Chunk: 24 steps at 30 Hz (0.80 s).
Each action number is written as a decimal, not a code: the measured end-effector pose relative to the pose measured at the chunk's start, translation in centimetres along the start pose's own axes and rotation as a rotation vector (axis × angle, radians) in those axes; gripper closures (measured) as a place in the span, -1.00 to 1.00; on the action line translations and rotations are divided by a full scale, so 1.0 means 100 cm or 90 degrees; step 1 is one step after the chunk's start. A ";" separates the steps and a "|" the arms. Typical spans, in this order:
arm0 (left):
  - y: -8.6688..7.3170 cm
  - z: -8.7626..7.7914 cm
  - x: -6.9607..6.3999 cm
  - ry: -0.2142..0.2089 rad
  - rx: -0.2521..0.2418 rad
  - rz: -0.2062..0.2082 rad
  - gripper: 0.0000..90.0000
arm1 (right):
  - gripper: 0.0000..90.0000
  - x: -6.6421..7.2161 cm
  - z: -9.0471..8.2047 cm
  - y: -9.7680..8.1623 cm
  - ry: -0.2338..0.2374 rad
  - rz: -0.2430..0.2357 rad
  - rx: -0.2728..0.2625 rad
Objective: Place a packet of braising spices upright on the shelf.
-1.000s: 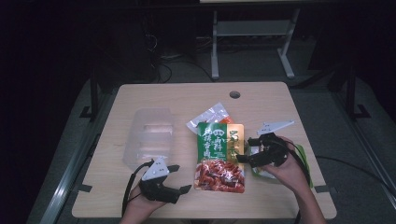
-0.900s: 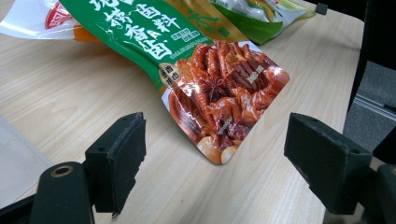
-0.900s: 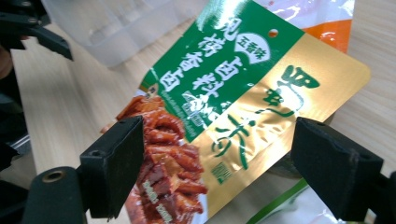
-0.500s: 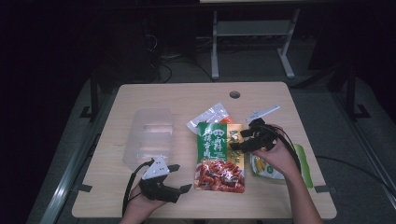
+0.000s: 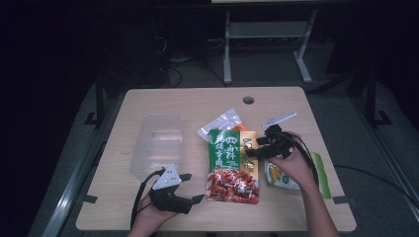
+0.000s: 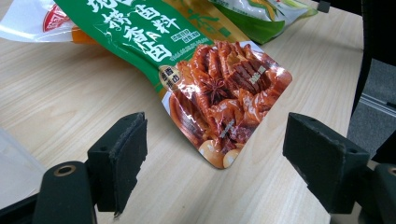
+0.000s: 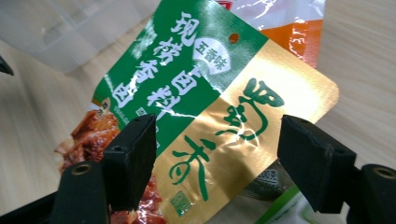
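A green, gold and red spice packet [image 5: 232, 165] lies flat at the table's middle. My right gripper [image 5: 255, 146] hovers at the packet's gold right edge, with a hand behind it. In the right gripper view the packet [image 7: 210, 84] lies just beyond the right gripper [image 7: 217, 140]. Its jaws have just been closing a little, stand wide apart and press on nothing. My left gripper [image 5: 191, 187] rests near the front edge, left of the packet's red bottom. In the left gripper view that red corner [image 6: 219, 88] lies ahead of the left gripper [image 6: 215, 140], whose pads stand apart and bare.
A clear plastic container [image 5: 158, 143] stands on the wooden table [image 5: 163, 103] to the left. A white and orange packet [image 5: 222, 123] peeks out behind the spice packet. A green packet [image 5: 296, 175] lies under the right forearm. A cable hole [image 5: 248, 100] is at the back.
My right gripper has moved left and a little farther back, to the packet's gold edge, uncovering more of the green packet. The left gripper has stayed where it was.
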<state>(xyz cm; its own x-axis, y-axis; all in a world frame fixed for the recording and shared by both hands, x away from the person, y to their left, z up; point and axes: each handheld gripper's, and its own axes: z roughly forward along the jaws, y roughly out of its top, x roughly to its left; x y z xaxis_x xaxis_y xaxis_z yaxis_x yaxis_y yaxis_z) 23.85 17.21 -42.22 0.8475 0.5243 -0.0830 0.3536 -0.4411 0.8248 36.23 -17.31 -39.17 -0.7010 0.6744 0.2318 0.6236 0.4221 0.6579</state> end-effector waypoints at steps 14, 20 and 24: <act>0.002 0.005 0.002 0.000 0.004 -0.008 -0.51 | -0.33 -0.019 0.002 -0.009 -0.025 0.050 -0.001; 0.002 0.009 0.001 -0.004 0.011 -0.006 -0.51 | -0.26 -0.025 0.009 -0.010 -0.021 0.070 -0.003; 0.002 0.011 0.001 -0.005 0.009 -0.010 -0.51 | -0.19 -0.027 0.017 -0.011 -0.024 0.079 0.017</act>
<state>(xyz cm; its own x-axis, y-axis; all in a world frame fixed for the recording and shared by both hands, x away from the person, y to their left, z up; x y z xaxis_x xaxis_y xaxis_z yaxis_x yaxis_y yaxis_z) 24.46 16.38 -42.67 0.8444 0.5262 -0.1003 0.3726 -0.4425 0.8157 37.99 -18.55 -41.69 -0.6044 0.7449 0.2825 0.7144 0.3498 0.6060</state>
